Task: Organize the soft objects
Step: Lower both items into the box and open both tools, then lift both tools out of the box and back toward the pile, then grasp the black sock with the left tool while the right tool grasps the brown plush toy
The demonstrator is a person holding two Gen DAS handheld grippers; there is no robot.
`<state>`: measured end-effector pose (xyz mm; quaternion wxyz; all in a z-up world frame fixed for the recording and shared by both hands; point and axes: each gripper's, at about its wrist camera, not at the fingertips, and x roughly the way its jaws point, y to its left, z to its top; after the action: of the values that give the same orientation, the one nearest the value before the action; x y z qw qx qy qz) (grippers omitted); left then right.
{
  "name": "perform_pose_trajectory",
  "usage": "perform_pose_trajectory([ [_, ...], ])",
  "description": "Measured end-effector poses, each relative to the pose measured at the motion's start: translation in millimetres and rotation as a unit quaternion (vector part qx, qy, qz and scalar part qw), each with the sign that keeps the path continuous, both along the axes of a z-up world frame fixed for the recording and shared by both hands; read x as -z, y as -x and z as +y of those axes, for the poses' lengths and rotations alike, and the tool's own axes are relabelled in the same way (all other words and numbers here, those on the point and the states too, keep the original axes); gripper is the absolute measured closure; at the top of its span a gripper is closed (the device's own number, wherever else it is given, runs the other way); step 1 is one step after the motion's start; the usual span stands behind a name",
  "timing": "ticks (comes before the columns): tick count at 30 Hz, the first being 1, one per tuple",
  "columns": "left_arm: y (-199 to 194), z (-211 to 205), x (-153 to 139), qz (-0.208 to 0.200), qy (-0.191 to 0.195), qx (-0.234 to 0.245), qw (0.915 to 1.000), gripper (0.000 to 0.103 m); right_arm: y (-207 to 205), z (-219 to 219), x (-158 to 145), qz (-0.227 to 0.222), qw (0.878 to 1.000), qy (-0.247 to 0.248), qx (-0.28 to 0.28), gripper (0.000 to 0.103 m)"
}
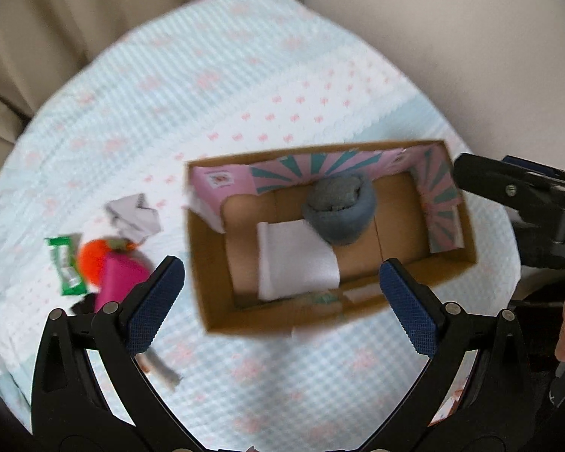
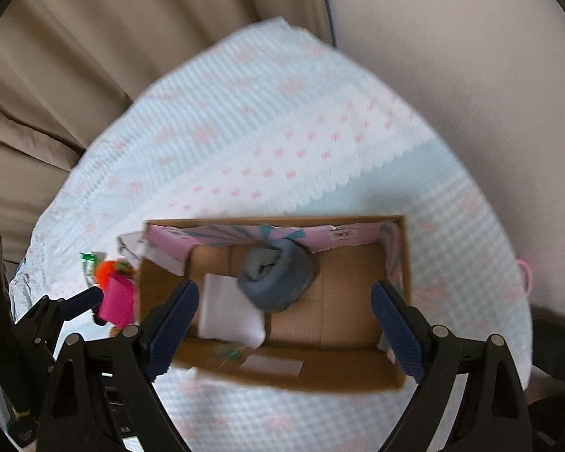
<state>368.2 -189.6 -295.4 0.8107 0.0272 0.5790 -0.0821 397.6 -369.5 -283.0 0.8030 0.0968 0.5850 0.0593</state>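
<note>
1. A pale blue checked blanket (image 1: 139, 86) with pink bows covers a small surface, with beige curtain folds (image 1: 37, 37) behind it and a plain cream wall (image 1: 471, 37) to the right.
2. A cardboard box (image 1: 214, 275) lies open-topped on the blanket, its long axis running across both views, left to right, and slightly tilted in the left wrist view. Pink and teal flaps are folded down inside along its far and right walls.
3. Inside the box, a rolled grey sock (image 1: 339, 214) sits near the middle against the far wall, with its open cuff facing up. A folded white cloth (image 1: 295, 263) lies flat just left of it and nearer the front wall, its corner touching the sock.
4. Left of the box, outside it, is a small heap: a green wrapper (image 1: 66, 267), an orange pompom (image 1: 90, 260), a bright pink block (image 1: 118, 282) and a crumpled grey-white cloth (image 1: 132, 214). They lie close together, near the blanket's left edge.
5. The far half of the blanket is bare, as is the strip in front of the box.
6. The left gripper (image 1: 282, 301) hangs above the box's front wall, jaws spread wide, nothing between its blue pads.
7. The right gripper (image 2: 286, 324) hangs over the box, jaws also wide apart and empty; both views are blurred.
</note>
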Motion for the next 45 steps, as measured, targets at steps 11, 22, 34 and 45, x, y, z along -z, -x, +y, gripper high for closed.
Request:
perform_pose_trajectory([
  [11, 118, 66, -122, -0.122, 0.024, -0.034, 0.9917, 0.0, 120, 46, -137, -0.141, 0.989, 0.047, 0.003, 0.012],
  [22, 244, 158, -184, -0.21, 0.024, -0.059, 0.9756, 0.0, 250, 111, -187, -0.235, 0.97, 0.062, 0.023, 0.012],
  [34, 305, 258, -182, -0.241, 0.044, -0.071, 0.9669, 0.0, 315, 187, -186, -0.288, 0.956, 0.057, 0.021, 0.012],
  [45, 261, 329, -119, -0.213, 0.05, -0.045, 0.9747, 0.0, 295, 267, -128, -0.249, 0.967, 0.046, 0.002, 0.012],
])
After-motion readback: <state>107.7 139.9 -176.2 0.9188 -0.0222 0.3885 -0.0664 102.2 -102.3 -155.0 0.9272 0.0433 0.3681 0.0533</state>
